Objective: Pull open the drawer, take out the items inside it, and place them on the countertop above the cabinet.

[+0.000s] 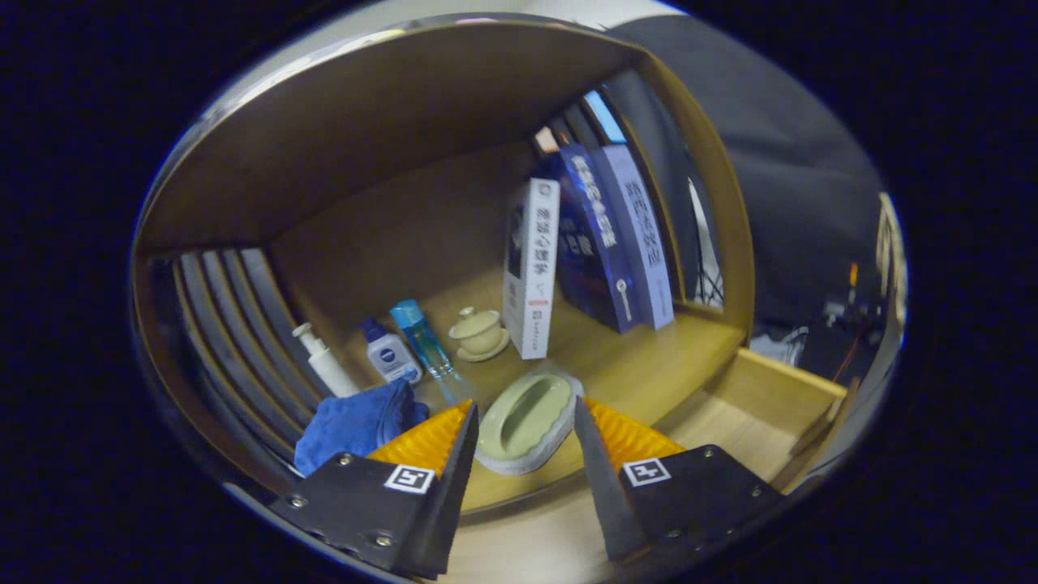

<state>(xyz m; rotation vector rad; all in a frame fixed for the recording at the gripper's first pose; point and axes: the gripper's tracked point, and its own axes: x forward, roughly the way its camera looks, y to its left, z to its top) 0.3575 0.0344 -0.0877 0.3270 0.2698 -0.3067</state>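
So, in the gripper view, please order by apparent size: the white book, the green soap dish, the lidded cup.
1. white book
2. green soap dish, though it lies nearest, between the open tool's fingers, so nearness may enlarge it
3. lidded cup, clearly smallest

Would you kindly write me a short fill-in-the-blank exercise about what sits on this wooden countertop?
1. The pale green oval soap dish lies between the tool's two ____.
2. The crumpled blue cloth lies in front of the white ____ bottle.
3. The small cream lidded cup stands on a matching ____.
4. The white upright book stands beside two ____ books.

Missing words: fingers; pump; saucer; blue
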